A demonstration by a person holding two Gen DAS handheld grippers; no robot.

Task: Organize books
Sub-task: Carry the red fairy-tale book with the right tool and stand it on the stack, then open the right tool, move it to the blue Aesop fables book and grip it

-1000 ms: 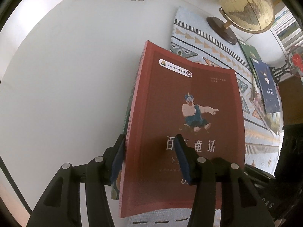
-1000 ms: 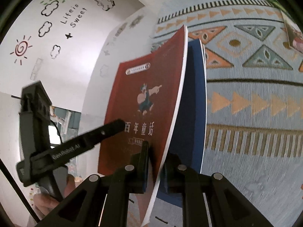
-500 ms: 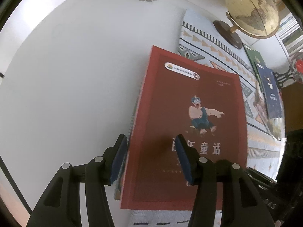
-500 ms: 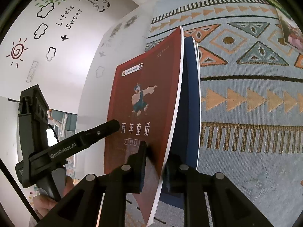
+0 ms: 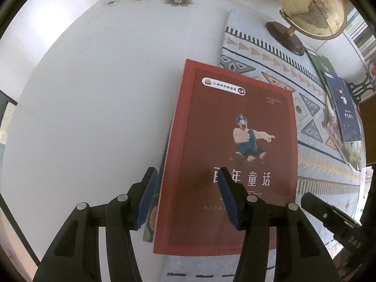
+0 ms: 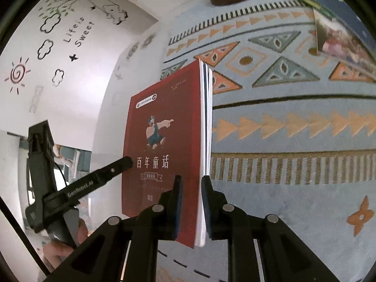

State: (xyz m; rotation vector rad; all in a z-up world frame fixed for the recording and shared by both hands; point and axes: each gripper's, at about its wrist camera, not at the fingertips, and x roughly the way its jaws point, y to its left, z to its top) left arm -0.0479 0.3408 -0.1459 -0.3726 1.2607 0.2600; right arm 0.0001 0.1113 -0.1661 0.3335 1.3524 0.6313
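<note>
A red book (image 5: 231, 155) with a cartoon figure on its cover tops a small stack, with a blue book and another under it. In the left wrist view my left gripper (image 5: 186, 197) is open over the stack's near left corner, one finger at the spine side, one over the cover. In the right wrist view my right gripper (image 6: 191, 205) straddles the red book (image 6: 164, 150) and the page edges of the stack; the jaws stand a little apart from them. The left gripper's finger (image 6: 103, 176) touches the cover at the left.
A patterned cloth (image 5: 312, 108) (image 6: 293, 129) covers the right part of the white table (image 5: 94, 94). A globe (image 5: 310, 2) stands at the back. More books (image 5: 343, 108) (image 6: 340, 30) lie at the far right.
The red cover has flattened down onto the stack. My left gripper has widened and drawn back slightly. My right gripper has loosened from the book edge.
</note>
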